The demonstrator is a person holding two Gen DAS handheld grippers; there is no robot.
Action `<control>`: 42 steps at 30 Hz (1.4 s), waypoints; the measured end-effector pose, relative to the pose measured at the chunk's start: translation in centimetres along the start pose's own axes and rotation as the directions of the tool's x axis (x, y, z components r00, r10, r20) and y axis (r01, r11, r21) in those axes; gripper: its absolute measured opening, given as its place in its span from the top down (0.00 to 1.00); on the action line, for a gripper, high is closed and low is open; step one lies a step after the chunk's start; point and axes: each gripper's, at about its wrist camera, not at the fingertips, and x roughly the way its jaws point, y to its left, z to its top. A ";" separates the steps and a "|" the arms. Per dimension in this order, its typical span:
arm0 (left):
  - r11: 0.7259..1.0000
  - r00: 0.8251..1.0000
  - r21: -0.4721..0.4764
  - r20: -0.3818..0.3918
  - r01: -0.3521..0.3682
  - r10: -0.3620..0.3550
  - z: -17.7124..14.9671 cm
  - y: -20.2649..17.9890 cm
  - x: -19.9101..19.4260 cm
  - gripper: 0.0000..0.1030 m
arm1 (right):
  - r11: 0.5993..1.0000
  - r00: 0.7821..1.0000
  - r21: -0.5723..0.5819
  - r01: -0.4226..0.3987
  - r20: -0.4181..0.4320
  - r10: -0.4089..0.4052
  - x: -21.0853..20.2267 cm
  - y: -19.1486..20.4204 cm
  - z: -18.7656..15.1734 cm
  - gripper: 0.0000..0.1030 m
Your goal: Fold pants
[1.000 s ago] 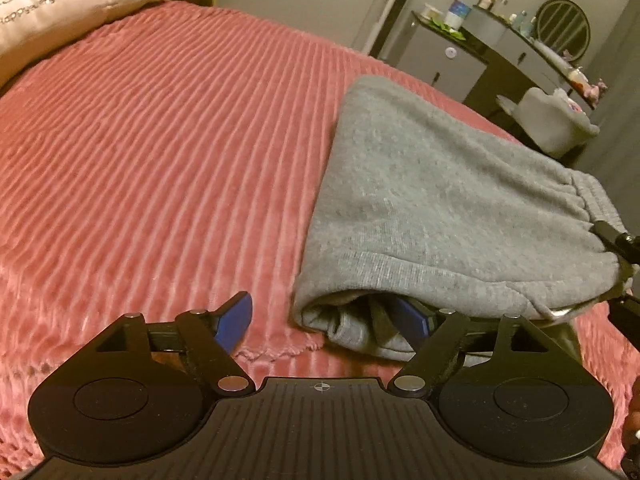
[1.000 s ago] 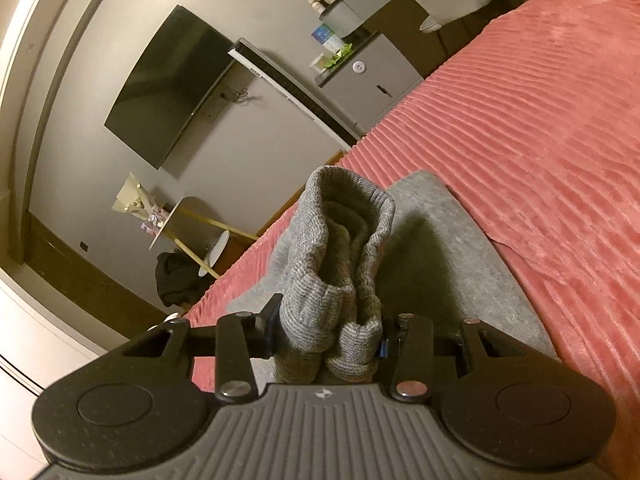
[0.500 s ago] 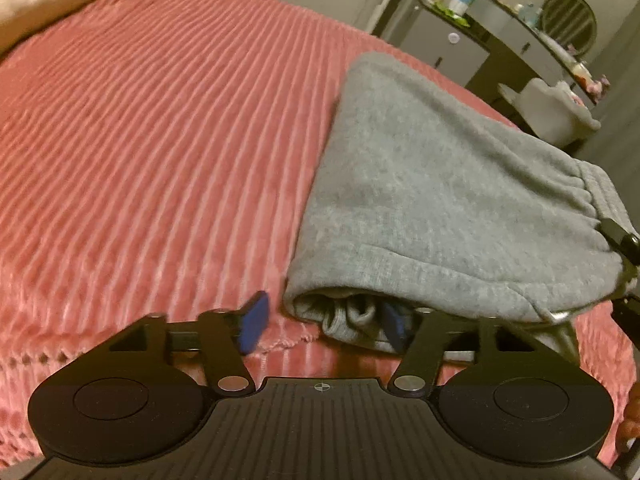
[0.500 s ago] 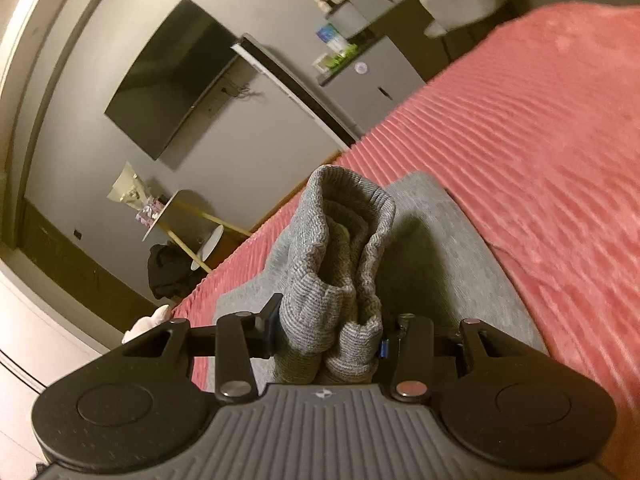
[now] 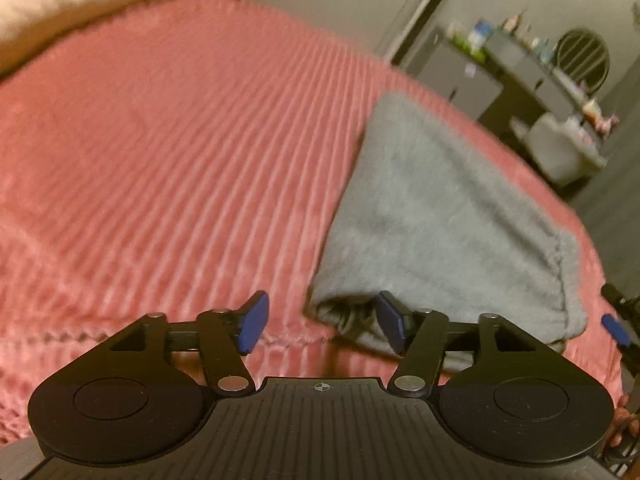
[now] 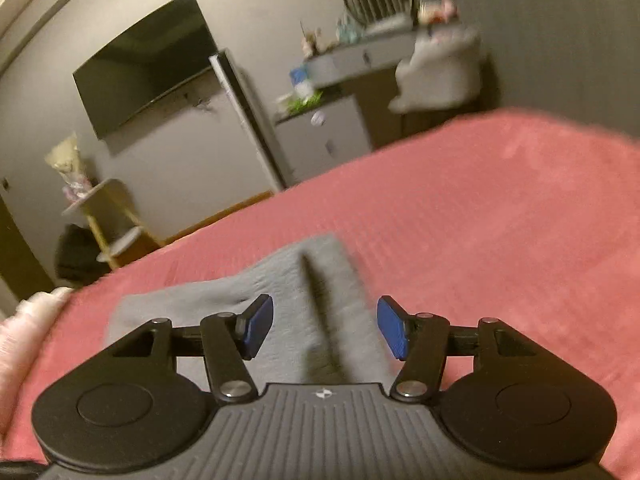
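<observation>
- Grey fleece pants (image 5: pixel 440 216), folded into a soft bundle, lie on the pink ribbed bedspread (image 5: pixel 160 160) at two o'clock.
- Left gripper (image 5: pixel 320 324) and right gripper (image 6: pixel 324 328): jaws opening, pinching nothing.
- Likely light, limp; best held at a folded edge.

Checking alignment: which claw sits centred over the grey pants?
The right claw, opening, pants ahead between its pads; the left claw, also opening, sits off their edge over the bedspread.

Grey walls, wall-mounted television (image 6: pixel 148 60), grey cabinet (image 6: pixel 324 136), cluttered dresser (image 5: pixel 540 76), round mirror (image 5: pixel 582 58), dim warm light.
</observation>
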 end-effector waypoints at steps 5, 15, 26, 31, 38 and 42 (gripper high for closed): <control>0.986 0.988 0.164 0.143 0.029 -0.053 1.8 -4.4 -0.2 0.12 | 0.986 0.992 -0.115 -0.121 -0.053 0.116 1.7 3.6 0.4 0.71; 0.980 0.996 0.183 0.019 -0.084 0.082 0.9 -4.2 9.3 0.07 | 0.906 0.975 -0.397 -0.145 -0.212 0.064 11.6 7.7 0.0 1.00; 0.976 0.995 0.195 0.043 -0.094 0.087 0.6 -5.0 10.0 0.04 | 0.993 0.986 0.081 -0.091 -0.133 0.101 2.4 -1.2 0.4 0.38; 0.978 0.995 0.183 0.042 -0.097 0.091 0.5 -4.8 9.7 0.04 | 0.905 0.939 0.401 -0.140 -0.237 0.250 2.9 -6.3 -2.0 0.44; 0.979 0.994 0.174 0.044 -0.104 0.098 0.3 -4.7 9.1 0.04 | 0.898 0.922 0.432 -0.080 -0.311 0.232 3.4 -5.6 -2.0 0.34; 0.981 0.995 0.166 0.036 -0.100 0.095 0.4 -4.6 9.4 0.04 | 0.890 0.903 0.447 -0.095 -0.337 0.265 5.2 -4.7 -3.2 0.28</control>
